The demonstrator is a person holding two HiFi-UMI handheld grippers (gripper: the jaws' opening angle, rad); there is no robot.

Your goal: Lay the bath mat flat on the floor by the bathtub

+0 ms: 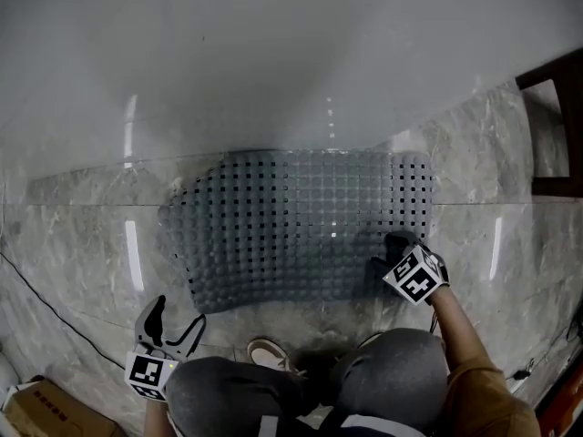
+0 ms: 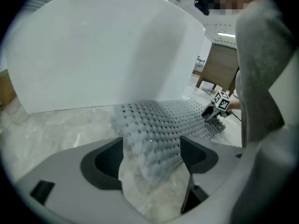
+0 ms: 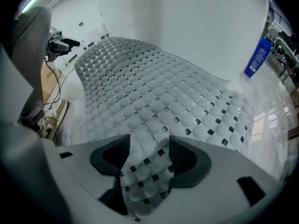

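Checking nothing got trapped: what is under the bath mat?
Only marble floor shows around the bath mat, right up to its edges. Its holes look dark, so whatever lies directly beneath is covered and cannot be seen.

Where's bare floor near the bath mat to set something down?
Bare marble floor: left of the bath mat, between bathtub and cable; also right of it, toward the wooden frame. Crowded near edge: shoe, left claw, right claw.

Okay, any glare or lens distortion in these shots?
Head view: light streaks glare off the marble floor beside the bath mat. Left gripper view: fisheye bows the white bathtub, corners black. Right gripper view: same dark corners, mat sharp.
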